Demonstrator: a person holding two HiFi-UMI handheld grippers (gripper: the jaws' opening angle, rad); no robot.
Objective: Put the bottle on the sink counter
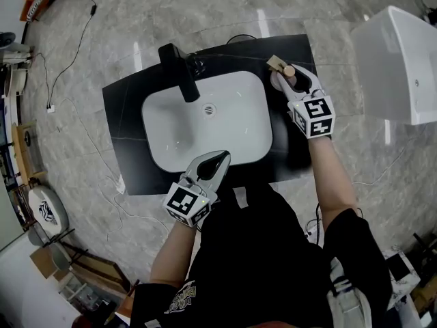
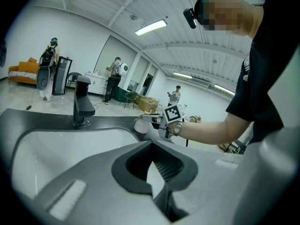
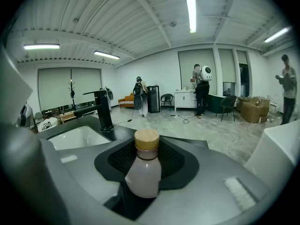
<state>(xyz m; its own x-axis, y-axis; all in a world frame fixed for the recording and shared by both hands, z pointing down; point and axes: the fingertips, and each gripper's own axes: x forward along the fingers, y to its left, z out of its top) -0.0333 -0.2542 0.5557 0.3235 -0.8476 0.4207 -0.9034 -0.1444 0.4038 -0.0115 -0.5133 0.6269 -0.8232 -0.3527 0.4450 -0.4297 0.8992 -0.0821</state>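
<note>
Now | right gripper point(image 1: 290, 79) clamped on bottle point(image 3: 143, 175), which stands upright between its fingers, cap above them | counter point(image 1: 123, 115) lies below the fingers | left gripper point(image 1: 215, 162) closed, empty, well apart at basin point(image 1: 225, 125) rim | judged next: straight down, then release.

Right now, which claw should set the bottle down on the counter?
The right claw. It grips the bottle above the black counter, right of the basin. The left claw is shut and empty, down at the counter's front edge.
</note>
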